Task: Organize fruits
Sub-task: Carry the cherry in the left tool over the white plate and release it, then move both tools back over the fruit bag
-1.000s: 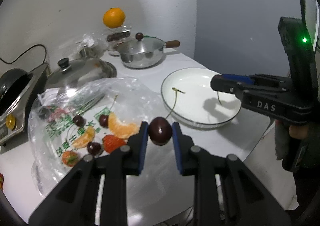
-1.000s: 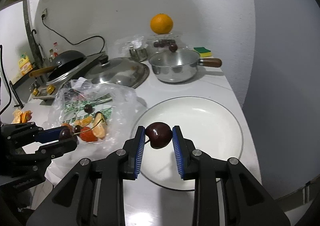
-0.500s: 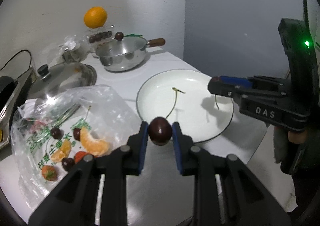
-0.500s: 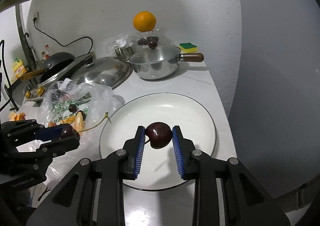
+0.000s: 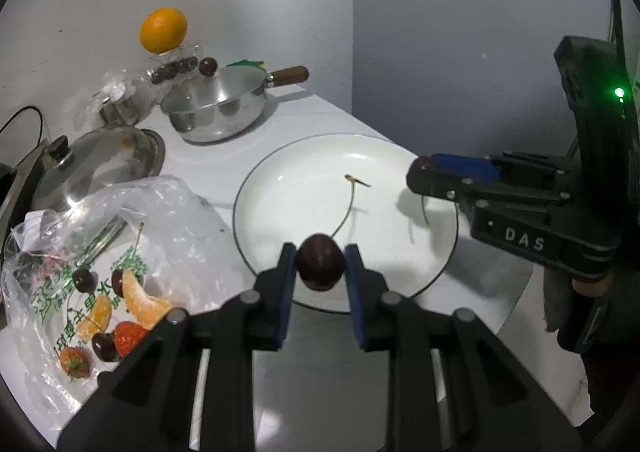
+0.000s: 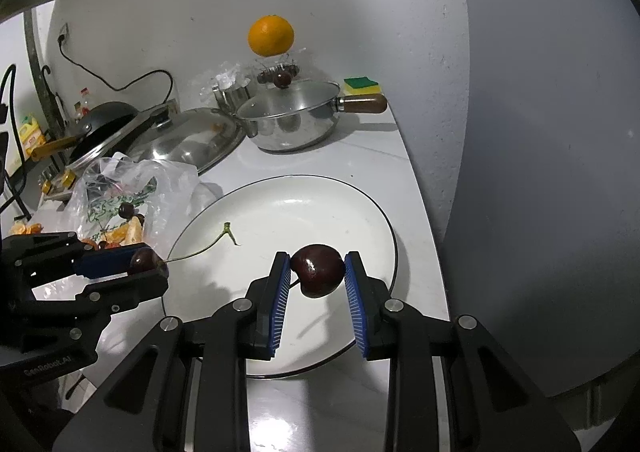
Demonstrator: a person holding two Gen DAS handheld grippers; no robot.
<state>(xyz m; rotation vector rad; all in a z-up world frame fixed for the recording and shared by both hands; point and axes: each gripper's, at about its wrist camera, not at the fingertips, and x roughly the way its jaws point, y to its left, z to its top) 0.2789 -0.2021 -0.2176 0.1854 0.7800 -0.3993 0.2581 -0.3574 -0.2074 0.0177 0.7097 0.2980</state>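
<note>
Cherries are on the move: the left claw (image 5: 320, 266) is clenched on one dark cherry (image 5: 320, 267) at the near rim of the white plate (image 5: 304, 188), its long stem reaching out over the plate. The right claw (image 6: 317, 271) is clamped on a second cherry (image 6: 318, 270), held over the same plate. Neither fruit has been set down yet, and the plate looks bare apart from their shadows, so I judge the sorting barely begun. More fruit waits on the plastic bag (image 5: 160, 204) on the desk (image 5: 328, 120): several cherries, orange segments (image 5: 142, 300) and strawberries (image 5: 126, 336). An orange (image 5: 163, 30) sits at the back, above the pot (image 5: 216, 112).
</note>
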